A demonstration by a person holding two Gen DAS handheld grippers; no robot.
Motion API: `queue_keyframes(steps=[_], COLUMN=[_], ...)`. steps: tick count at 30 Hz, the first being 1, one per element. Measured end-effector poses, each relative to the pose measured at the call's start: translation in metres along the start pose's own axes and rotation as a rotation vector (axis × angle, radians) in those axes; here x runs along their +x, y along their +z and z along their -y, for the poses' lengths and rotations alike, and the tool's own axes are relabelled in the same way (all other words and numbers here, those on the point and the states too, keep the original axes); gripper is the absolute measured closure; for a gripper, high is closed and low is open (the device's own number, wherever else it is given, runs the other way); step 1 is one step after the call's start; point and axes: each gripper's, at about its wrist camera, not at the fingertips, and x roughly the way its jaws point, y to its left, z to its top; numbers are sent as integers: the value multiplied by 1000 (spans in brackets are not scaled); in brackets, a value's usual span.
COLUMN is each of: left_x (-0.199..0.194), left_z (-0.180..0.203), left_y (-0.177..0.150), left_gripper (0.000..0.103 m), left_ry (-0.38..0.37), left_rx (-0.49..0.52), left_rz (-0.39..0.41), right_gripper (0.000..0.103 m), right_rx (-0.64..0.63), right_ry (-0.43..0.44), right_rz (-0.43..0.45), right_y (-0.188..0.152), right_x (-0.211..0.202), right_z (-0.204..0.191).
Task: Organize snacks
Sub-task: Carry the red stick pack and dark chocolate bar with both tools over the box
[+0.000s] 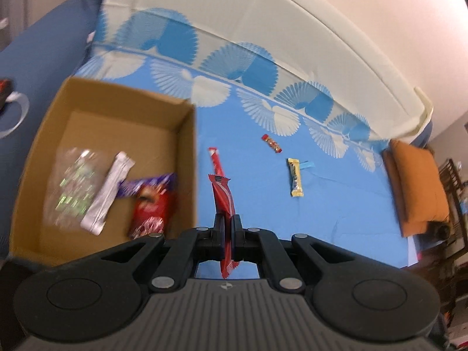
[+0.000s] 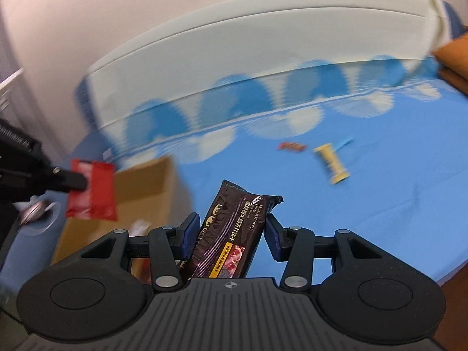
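My left gripper (image 1: 228, 222) is shut on a red snack wrapper (image 1: 223, 196), held edge-on just right of the cardboard box (image 1: 187, 158). It also shows in the right wrist view (image 2: 79, 185) with the red wrapper (image 2: 92, 190) above the box (image 2: 152, 187). The box holds a clear packet (image 1: 73, 187), a white bar (image 1: 106, 193), a purple packet (image 1: 146, 185) and a red packet (image 1: 150, 216). My right gripper (image 2: 229, 234) is shut on a dark black-truffle biscuit packet (image 2: 231, 234) above the blue sheet.
On the blue bed sheet (image 1: 336, 204) lie a thin red stick (image 1: 216, 161), a small red candy pack (image 1: 272, 143) and a yellow bar (image 1: 295, 181). Orange pillows (image 1: 415, 187) lie at the right. A cream headboard (image 1: 263, 20) is behind.
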Motion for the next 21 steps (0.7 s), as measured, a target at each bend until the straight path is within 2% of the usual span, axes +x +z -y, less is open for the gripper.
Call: queue_keyframes(steps=[4,9,21], left_x=[-32,-58,-77], left_z=[-32,-62,-94], left_y=[-30,-55,-66], left_gripper=[100,100,100], left_ry=[-23,-44,-76], left_rx=[-60,-107,-142], left_rz=[8,32,67], right_gripper=[52,52,52], right_rx=[-67,-137,-233], right_ry=[61,65,36], right_rz=[-45,-68,-61], right_y=[-25,-42,-48], right_x=[-15,-31,-45], right_z=[-44,-79,-109])
